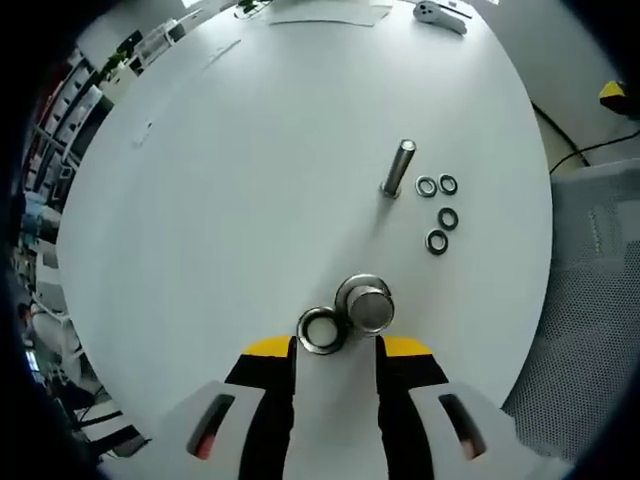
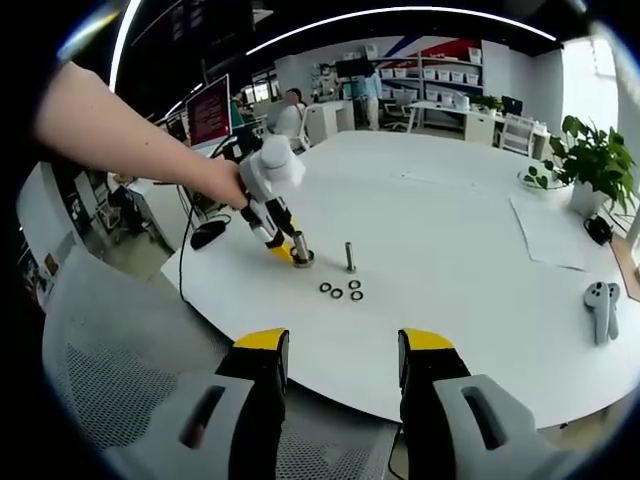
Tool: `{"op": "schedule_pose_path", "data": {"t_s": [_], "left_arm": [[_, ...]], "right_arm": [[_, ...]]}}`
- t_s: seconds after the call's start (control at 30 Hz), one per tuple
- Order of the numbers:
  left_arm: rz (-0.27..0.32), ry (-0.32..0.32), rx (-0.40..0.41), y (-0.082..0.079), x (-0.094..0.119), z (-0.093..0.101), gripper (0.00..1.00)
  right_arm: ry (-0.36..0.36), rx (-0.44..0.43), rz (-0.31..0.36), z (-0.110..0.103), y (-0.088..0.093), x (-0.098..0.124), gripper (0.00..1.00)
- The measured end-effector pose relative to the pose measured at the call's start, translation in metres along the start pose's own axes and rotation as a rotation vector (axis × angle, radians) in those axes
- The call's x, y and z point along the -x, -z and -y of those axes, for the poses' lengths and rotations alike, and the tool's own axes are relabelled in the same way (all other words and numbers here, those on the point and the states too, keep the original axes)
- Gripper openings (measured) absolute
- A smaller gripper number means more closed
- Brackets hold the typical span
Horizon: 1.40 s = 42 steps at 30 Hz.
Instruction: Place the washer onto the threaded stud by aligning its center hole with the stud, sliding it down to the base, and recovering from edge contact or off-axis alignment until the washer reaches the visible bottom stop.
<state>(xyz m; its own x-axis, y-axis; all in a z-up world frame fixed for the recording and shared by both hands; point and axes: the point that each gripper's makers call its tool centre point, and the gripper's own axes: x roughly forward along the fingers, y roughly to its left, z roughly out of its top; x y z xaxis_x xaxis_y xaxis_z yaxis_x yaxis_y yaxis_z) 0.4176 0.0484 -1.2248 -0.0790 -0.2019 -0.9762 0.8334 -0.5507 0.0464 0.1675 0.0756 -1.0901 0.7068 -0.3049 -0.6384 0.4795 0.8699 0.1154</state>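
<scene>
On the round white table (image 1: pixel 250 180) a slim threaded stud (image 1: pixel 398 168) stands upright, with several small washers (image 1: pixel 437 241) lying loose to its right. Just ahead of my left gripper (image 1: pixel 336 350), whose jaws are open, a thicker metal stud (image 1: pixel 366 306) stands on its base with a metal ring (image 1: pixel 322 330) touching its left side. In the right gripper view a hand holds the left gripper (image 2: pixel 290 252) at the thick stud (image 2: pixel 300 250); the slim stud (image 2: pixel 350 257) and washers (image 2: pixel 337 293) lie nearby. My right gripper (image 2: pixel 335 350) is open and holds nothing, back at the table's near edge.
A white controller (image 2: pixel 598 300) lies at the table's right, also seen as the controller (image 1: pixel 440 14). A sheet of paper (image 2: pixel 550 230) and a potted plant (image 2: pixel 590 155) sit far right. A mesh chair (image 2: pixel 100 350) stands below left, near a mouse (image 2: pixel 208 233).
</scene>
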Motion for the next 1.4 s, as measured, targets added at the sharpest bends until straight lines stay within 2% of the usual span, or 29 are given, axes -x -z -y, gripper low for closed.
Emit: {"op": "schedule_pose_path", "data": {"t_s": [0.1, 0.3, 0.33, 0.53, 0.7, 0.87, 0.97, 1.07, 1.13, 1.4], "left_arm": [[-0.008, -0.005, 0.002, 0.005, -0.002, -0.004, 0.30], [0.006, 0.001, -0.019, -0.002, -0.002, 0.000, 0.31], [0.016, 0.005, -0.027, -0.004, -0.004, -0.001, 0.31], [-0.013, 0.017, -0.089, -0.005, -0.010, 0.000, 0.30], [-0.046, 0.034, -0.147, 0.001, -0.014, 0.003, 0.28], [-0.037, 0.034, -0.180, -0.002, -0.013, 0.000, 0.29], [-0.036, 0.065, -0.204, -0.002, -0.014, 0.002, 0.27], [-0.038, 0.084, -0.195, -0.002, -0.013, 0.002, 0.26], [-0.042, 0.090, -0.241, -0.001, -0.014, 0.000, 0.25], [-0.042, 0.086, -0.235, -0.001, -0.014, -0.001, 0.21]], "right_arm": [[0.004, -0.001, 0.001, 0.001, 0.000, 0.001, 0.46], [0.010, -0.003, -0.009, 0.002, 0.002, 0.000, 0.46], [0.012, -0.006, -0.008, 0.002, 0.002, 0.001, 0.46], [0.017, -0.006, -0.012, 0.003, 0.003, 0.000, 0.46], [0.020, -0.007, -0.011, 0.004, 0.003, 0.000, 0.46], [0.022, -0.009, -0.013, 0.005, 0.003, 0.000, 0.45], [0.021, -0.009, -0.014, 0.005, 0.003, 0.000, 0.45], [0.018, -0.007, -0.020, 0.004, 0.004, 0.000, 0.45], [0.018, -0.005, -0.021, 0.004, 0.004, 0.000, 0.45], [0.017, -0.007, -0.017, 0.004, 0.004, 0.000, 0.45]]}}
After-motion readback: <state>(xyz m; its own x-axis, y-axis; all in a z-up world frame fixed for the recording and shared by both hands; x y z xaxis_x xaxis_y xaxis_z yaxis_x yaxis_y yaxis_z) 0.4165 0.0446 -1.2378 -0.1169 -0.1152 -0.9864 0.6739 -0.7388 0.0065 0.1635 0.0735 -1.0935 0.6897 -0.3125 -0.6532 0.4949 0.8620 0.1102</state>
